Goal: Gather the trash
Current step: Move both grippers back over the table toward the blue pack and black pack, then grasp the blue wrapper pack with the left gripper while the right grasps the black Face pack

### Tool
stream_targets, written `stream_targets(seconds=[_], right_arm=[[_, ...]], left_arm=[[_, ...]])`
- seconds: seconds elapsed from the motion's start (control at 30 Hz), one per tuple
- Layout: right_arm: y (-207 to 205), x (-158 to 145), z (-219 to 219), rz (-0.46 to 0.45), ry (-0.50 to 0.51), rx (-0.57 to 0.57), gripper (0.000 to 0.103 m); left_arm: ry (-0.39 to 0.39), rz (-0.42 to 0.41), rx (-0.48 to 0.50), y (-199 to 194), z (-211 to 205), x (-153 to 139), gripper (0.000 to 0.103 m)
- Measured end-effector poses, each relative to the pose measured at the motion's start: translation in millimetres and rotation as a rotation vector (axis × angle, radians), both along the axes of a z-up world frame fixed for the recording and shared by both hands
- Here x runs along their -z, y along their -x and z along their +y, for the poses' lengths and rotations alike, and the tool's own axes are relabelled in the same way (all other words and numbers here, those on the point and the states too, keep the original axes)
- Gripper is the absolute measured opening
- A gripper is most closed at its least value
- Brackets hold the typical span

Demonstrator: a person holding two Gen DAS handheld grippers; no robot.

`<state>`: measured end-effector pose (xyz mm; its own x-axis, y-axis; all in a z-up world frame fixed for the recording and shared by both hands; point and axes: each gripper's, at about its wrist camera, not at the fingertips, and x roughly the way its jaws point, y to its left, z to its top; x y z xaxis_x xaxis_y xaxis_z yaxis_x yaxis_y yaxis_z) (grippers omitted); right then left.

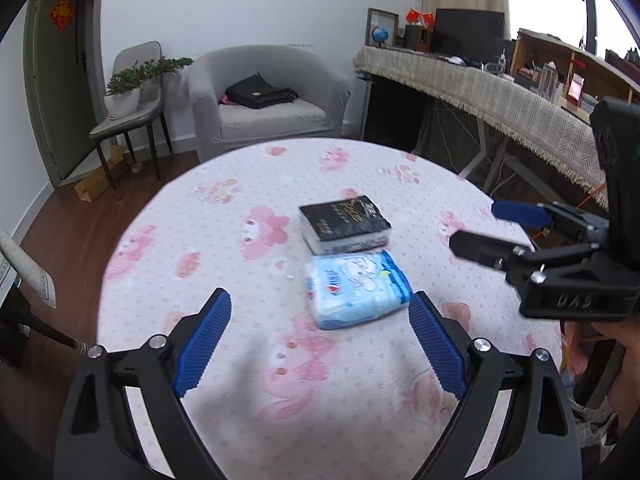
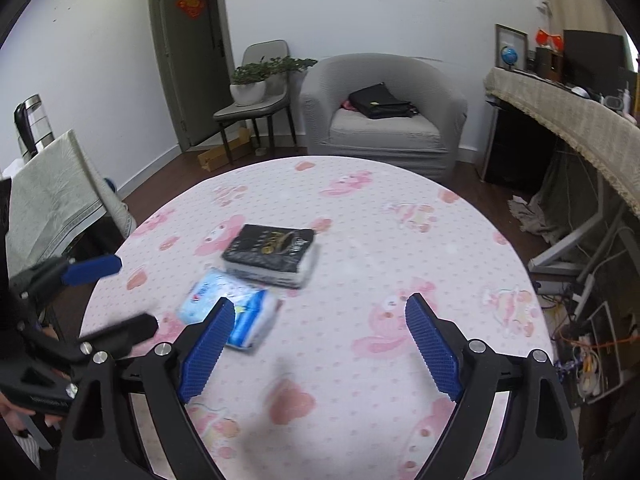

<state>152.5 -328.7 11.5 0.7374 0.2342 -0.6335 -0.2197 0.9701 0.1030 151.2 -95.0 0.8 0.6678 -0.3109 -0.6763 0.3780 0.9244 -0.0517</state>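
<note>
Left wrist view gives me the round table point(image 1: 224, 240) under its pink cartoon-print cloth, and I take the black packet point(image 1: 344, 222) near the table's middle as my landmark. A blue-and-white tissue pack point(image 1: 356, 288) lies touching the black packet on its near side. My left gripper point(image 1: 320, 340) hovers above the cloth nearer to me than both, jaws spread wide with nothing between them. My right gripper point(image 1: 480, 228) comes in from the right of the black packet, jaws likewise apart and empty. From the right wrist view, the tissue pack point(image 2: 228, 308) sits left of and nearer than the black packet point(image 2: 272, 252), partly behind my left finger pad point(image 2: 208, 344). A grey armchair point(image 2: 384, 112) stands beyond the table.
</note>
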Motion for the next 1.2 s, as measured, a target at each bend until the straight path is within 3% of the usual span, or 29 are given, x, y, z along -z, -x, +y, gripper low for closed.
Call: stream_targets(seconds=[0.23, 0.57, 0.73, 1.03, 1.2], right_arm=[[-7, 0, -26, 0.008, -0.053, 0.042, 0.089], [-20, -1, -36, 0.01, -0.045, 0.055, 0.089], [-25, 1, -35, 0.016, -0.035, 0.053, 0.089], [-32, -1, -27, 0.023, -0.064, 0.027, 0.089], [-36, -3, -13, 0.023, -0.088, -0.002, 0.09]], left_arm=[[-0.028, 0.048, 0.017, -12, -27, 16, 0.092], [-0.125, 0.08, 0.011, -32, -50, 31, 0.092], [-0.095, 0.135, 0.0, -44, -46, 38, 0.092], [-0.076, 0.145, 0.019, -48, -45, 37, 0.079], [-0.068, 0.144, -0.003, -48, -33, 34, 0.077]])
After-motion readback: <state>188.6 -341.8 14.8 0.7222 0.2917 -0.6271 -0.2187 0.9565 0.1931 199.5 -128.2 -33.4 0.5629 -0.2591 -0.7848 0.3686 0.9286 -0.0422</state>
